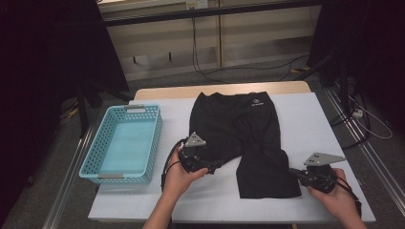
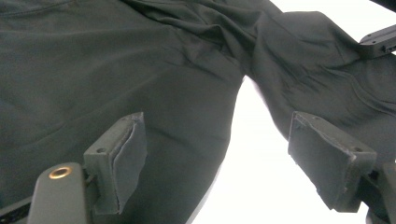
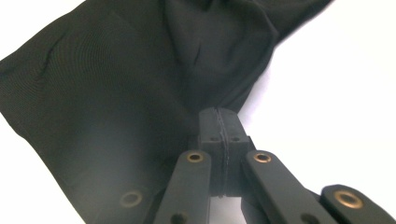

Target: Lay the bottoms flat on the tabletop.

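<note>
Black shorts (image 1: 239, 126) lie flat on the white table top (image 1: 310, 119), waistband at the far side and the two legs toward me. My left gripper (image 1: 217, 166) is open at the hem of the left leg. In the left gripper view its pads (image 2: 123, 154) stand wide apart over the shorts (image 2: 116, 60), with the gap between the legs ahead of my left gripper (image 2: 219, 123). My right gripper (image 1: 292, 172) is shut on the outer edge of the right leg. In the right gripper view, the shorts (image 3: 116, 84) bunch where my right gripper (image 3: 218, 114) pinches the cloth.
A light blue perforated basket (image 1: 155, 143) stands on the table's left side, with nothing in it. The table's right edge (image 1: 353, 162) runs close beside my right hand. Cables and dark stands lie on the floor beyond the table.
</note>
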Motion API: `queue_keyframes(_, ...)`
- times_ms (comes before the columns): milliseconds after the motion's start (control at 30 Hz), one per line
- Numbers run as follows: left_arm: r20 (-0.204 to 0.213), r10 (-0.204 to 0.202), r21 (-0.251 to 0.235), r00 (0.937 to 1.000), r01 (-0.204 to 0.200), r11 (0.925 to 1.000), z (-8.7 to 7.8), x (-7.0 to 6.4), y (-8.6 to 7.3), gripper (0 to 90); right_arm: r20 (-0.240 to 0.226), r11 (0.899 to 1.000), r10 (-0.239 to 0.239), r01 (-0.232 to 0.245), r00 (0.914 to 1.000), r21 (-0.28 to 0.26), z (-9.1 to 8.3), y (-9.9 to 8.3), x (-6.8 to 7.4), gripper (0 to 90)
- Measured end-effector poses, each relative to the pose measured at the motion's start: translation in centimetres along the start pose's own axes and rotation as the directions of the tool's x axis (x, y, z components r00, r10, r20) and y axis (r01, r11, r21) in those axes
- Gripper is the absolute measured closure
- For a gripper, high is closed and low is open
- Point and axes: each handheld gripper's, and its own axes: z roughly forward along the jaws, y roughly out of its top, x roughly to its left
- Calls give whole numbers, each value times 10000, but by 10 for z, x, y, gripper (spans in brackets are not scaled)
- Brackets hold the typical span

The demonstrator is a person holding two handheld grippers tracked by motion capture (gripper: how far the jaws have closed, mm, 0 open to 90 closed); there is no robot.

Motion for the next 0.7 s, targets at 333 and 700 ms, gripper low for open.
queue_keyframes(333, 43, 37, -6, 10000, -37, 10000, 0, 0, 2, 200, -54, 9998, -157, 157, 9999, 137, -15, -6, 3, 900)
queue_keyframes(700, 95, -121, -167, 9999, 122, 9998, -3, 2, 3, 200, 270, 9987, -458, 452, 9986, 247, -29, -5, -1, 900)
